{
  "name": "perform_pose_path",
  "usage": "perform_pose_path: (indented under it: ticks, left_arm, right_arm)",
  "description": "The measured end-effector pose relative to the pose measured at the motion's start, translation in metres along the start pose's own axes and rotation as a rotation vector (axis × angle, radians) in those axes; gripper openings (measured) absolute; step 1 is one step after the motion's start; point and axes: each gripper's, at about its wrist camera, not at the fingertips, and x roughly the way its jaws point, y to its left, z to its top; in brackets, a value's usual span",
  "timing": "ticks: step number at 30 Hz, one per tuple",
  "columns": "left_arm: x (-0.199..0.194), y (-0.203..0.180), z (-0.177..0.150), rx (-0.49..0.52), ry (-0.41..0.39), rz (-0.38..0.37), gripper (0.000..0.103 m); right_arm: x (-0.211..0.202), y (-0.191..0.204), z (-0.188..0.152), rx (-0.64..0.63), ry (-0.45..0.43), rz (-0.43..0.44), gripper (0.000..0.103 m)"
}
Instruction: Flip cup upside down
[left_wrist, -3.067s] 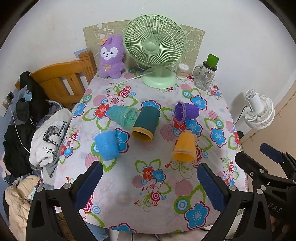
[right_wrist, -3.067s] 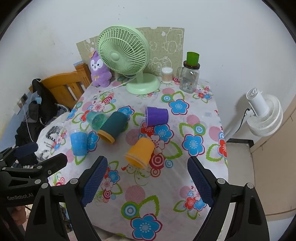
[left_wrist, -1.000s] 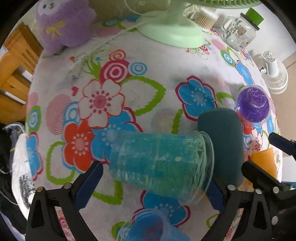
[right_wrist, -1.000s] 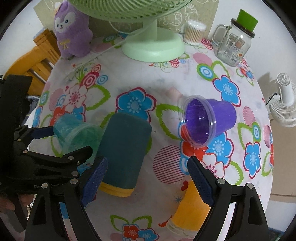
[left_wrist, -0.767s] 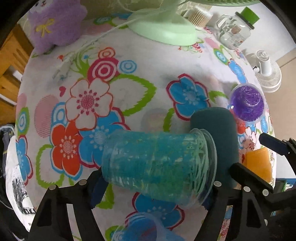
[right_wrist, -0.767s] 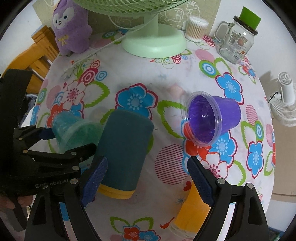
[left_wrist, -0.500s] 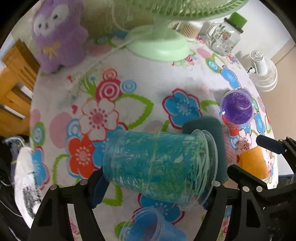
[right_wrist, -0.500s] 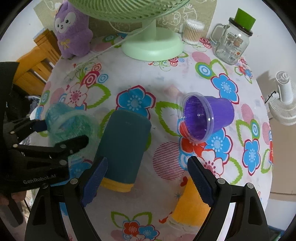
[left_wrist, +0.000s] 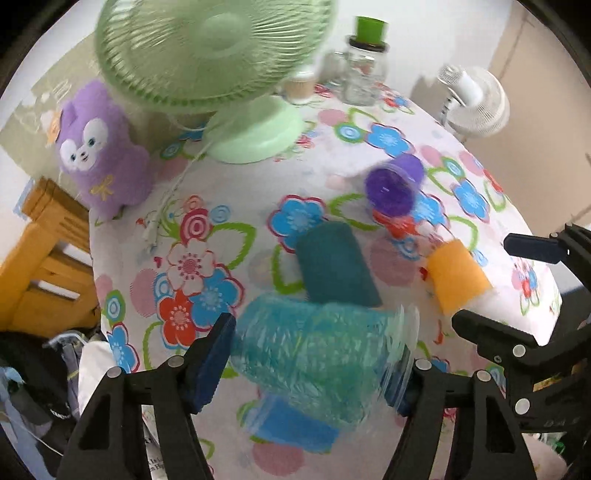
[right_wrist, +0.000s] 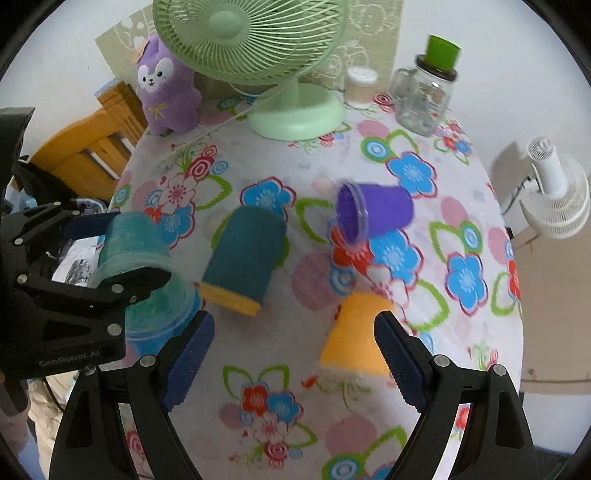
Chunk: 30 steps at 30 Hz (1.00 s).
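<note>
Left wrist view: my left gripper (left_wrist: 310, 363) is clamped on the teal cup (left_wrist: 317, 354), one pad on its base, the other at its rim, and the cup lies sideways between them. A second ago it lay on the table against the dark teal cup (left_wrist: 334, 266); now it is lifted clear, with the blue cup (left_wrist: 295, 424) showing beneath it. I judge the pick done and the turn to mouth-down to be what remains.

In the right wrist view my right gripper (right_wrist: 293, 360) hangs wide open and empty over the near edge of the table (right_wrist: 295, 435), with the orange cup (right_wrist: 356, 338) just beyond its fingers, already mouth-down. The purple cup (right_wrist: 373, 216) lies on its side towards the right edge.

Along the far edge stand the purple plush (right_wrist: 166, 92), the green fan (right_wrist: 266, 55) and a glass jar (right_wrist: 424, 99). The cloth is flowered. A wooden chair (right_wrist: 88, 155) sits off the left edge, a white fan (right_wrist: 554, 195) off the right.
</note>
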Motion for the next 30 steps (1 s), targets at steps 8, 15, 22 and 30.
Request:
perform_pose_path:
  ticks: [8,15,22,30]
  left_arm:
    - [0.009,-0.055,-0.027,0.12,0.049,-0.046,0.072]
    - [0.037,-0.09,-0.047,0.15,0.103,-0.053,0.072]
    - [0.052,-0.122,-0.06,0.219,0.101,-0.066,0.076]
    - [0.049,-0.133,-0.063,0.188,0.102,-0.055,0.091]
  right_arm:
    - [-0.009,-0.021,-0.052,0.061,0.033,-0.015,0.09]
    - [0.009,-0.041,-0.088,0.103,0.098,-0.043,0.09]
    - [0.024,-0.059,-0.112,0.124,0.141,-0.054,0.09]
    - [0.021,-0.066,-0.113,0.083,0.15,-0.031,0.09]
